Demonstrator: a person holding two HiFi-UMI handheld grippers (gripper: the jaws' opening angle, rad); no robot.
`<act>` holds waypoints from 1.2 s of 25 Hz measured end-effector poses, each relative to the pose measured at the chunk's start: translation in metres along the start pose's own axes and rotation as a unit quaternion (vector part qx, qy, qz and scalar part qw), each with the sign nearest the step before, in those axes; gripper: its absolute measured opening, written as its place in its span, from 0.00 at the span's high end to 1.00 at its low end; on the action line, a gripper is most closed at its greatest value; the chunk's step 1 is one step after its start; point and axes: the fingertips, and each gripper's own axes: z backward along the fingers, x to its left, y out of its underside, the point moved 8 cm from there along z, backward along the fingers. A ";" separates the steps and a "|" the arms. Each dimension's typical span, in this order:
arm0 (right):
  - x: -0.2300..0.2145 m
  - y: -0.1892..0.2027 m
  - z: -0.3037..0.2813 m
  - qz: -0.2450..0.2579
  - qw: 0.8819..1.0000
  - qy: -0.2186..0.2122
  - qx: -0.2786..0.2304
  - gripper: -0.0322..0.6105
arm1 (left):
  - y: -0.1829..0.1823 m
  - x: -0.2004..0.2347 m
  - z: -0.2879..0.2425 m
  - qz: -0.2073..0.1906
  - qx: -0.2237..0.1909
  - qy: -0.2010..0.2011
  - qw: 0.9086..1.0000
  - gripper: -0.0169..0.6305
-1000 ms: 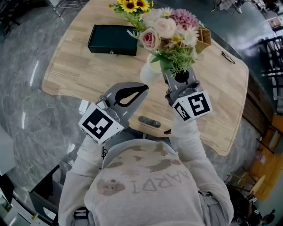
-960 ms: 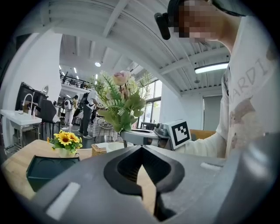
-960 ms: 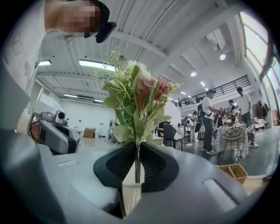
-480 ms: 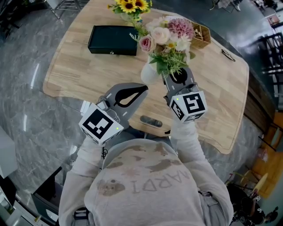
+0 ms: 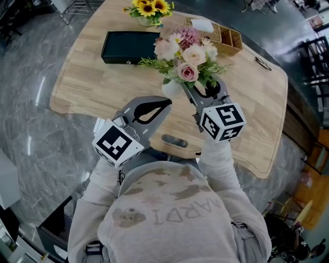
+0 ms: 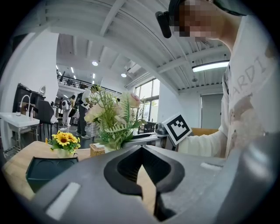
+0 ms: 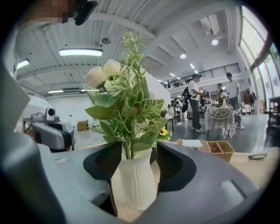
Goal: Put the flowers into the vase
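Pink and cream artificial flowers with green leaves [image 5: 185, 54] stood with their stems down in the neck of the ribbed white vase [image 7: 135, 179], and the vase rested upright on the pale wooden counter [image 5: 87, 72], just above the middle of the head view. As far as the pictures showed, the main step of the task looked done: the bunch was in the vase and held itself up, its blooms spread over the rim and hiding most of the vase from above.

The right gripper [image 5: 208, 90] sat just right of the vase and below the bunch in the head view. Its jaws had just been opening and stood wide. In the right gripper view the vase and the stems showed in the gap between the two dark pads, with bare space on each side, so neither pad pressed on them. Whether the vase stood between the tips or just past them could not be told.

The left gripper [image 5: 163, 105] hung lower left of the vase, well apart from it. Its jaws were closed tip to tip, with nothing between them.

A black rectangular box [image 5: 129, 46], a small pot of yellow sunflowers [image 5: 149, 9] and a wicker basket [image 5: 218, 33] lay along the upper part of the frame, apart from the vase.

What seemed left was small: drawing the right gripper back without brushing the low leaves or tipping the vase, and perhaps checking that the bunch sat straight.
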 end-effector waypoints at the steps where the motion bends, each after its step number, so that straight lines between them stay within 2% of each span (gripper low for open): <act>1: -0.001 0.001 0.000 -0.019 1.000 -0.004 0.000 0.55 | 0.000 -0.001 -0.001 0.000 0.002 0.001 1.000 0.97; 3: -0.003 0.003 0.000 -0.042 0.999 -0.010 -0.002 0.56 | 0.000 -0.002 -0.002 -0.003 0.002 0.004 1.000 0.97; 7: -0.003 0.003 0.003 -0.036 0.999 -0.014 0.001 0.57 | -0.001 -0.003 -0.005 -0.016 -0.009 0.009 1.000 0.97; 13: -0.003 0.003 0.020 -0.046 0.998 -0.036 -0.010 0.58 | -0.002 -0.010 -0.007 -0.003 0.008 0.004 1.000 0.97; 21: 0.014 0.011 0.027 -0.056 0.997 -0.055 -0.004 0.58 | 0.003 -0.004 -0.003 0.000 -0.007 -0.003 1.000 0.97; 23: 0.019 0.011 0.029 -0.054 0.997 -0.057 -0.005 0.61 | 0.004 -0.002 -0.001 -0.001 -0.010 -0.004 1.000 0.97; 26: 0.027 0.011 0.038 -0.056 0.996 -0.061 -0.022 0.73 | 0.000 -0.003 0.001 -0.001 -0.008 -0.004 1.000 0.97; 30: 0.039 0.004 0.050 -0.032 0.995 -0.076 -0.052 0.83 | -0.004 -0.005 0.002 -0.007 -0.013 -0.005 1.000 0.97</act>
